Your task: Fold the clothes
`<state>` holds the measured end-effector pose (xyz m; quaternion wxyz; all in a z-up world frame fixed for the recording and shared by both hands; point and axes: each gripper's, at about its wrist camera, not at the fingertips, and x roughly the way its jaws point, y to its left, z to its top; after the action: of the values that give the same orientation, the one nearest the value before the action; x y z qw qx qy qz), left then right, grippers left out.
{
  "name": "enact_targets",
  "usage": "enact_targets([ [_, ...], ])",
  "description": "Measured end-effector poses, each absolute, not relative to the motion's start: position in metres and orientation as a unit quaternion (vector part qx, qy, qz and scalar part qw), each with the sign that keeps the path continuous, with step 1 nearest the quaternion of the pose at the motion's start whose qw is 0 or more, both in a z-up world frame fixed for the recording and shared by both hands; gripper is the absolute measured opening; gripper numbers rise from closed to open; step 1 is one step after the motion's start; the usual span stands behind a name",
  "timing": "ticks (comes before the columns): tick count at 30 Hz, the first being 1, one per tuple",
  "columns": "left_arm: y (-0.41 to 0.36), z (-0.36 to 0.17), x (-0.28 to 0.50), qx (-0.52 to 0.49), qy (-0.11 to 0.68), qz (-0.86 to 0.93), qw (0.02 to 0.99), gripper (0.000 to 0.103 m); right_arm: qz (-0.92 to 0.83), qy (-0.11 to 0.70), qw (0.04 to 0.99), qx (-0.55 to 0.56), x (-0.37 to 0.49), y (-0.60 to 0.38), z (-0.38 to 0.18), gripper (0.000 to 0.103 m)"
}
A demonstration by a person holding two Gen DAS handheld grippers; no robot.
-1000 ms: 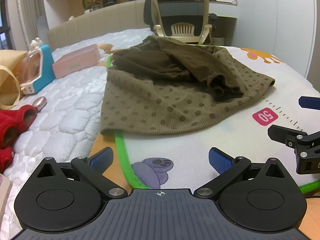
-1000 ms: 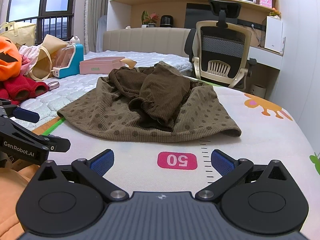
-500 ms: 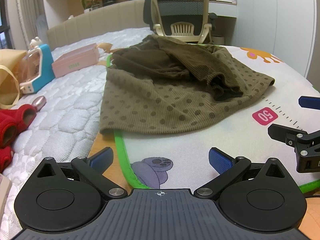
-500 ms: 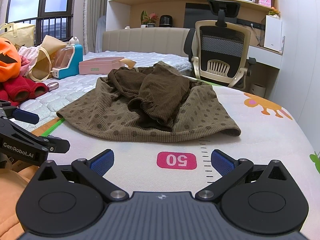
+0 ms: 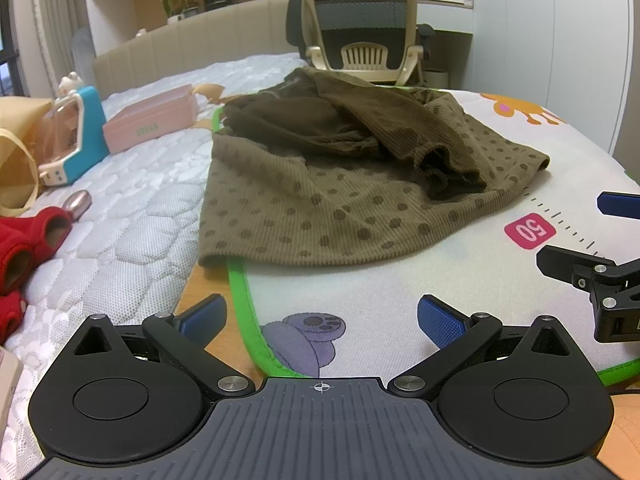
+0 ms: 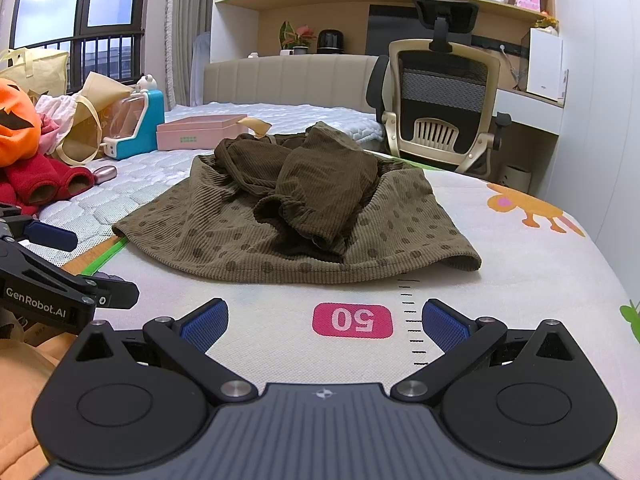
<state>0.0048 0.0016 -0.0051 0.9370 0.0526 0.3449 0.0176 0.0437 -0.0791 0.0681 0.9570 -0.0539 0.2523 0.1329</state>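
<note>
An olive-brown ribbed garment with dark dots (image 5: 320,204) (image 6: 304,236) lies spread on a white play mat (image 5: 400,292) (image 6: 520,280), its darker sleeves crumpled on top. My left gripper (image 5: 320,316) hovers open near the mat's green-edged front corner, a short way in front of the garment's hem, holding nothing. My right gripper (image 6: 325,322) is open too, empty, above the pink "50" mark (image 6: 352,320), just short of the hem. The right gripper also shows at the right edge of the left wrist view (image 5: 588,240).
A quilted white mattress (image 5: 132,208) stretches left of the mat. On it lie a pink box (image 6: 200,132), a blue-and-white toy (image 6: 138,128), red plush items (image 6: 40,184), bags and an orange pumpkin toy (image 6: 16,128). An office chair (image 6: 444,108) stands behind the bed.
Almost nothing differs; both grippers stay open and the views shift only slightly. The garment has not moved.
</note>
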Motion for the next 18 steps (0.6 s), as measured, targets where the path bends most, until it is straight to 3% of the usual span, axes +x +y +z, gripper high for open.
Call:
enact_targets([
  [18,0.0067,0.0004,0.0093,0.057,0.347,0.017,0.936,0.103,0.134,0.252,0.956,-0.059,0.0454,-0.0789,0.0704,0.103],
])
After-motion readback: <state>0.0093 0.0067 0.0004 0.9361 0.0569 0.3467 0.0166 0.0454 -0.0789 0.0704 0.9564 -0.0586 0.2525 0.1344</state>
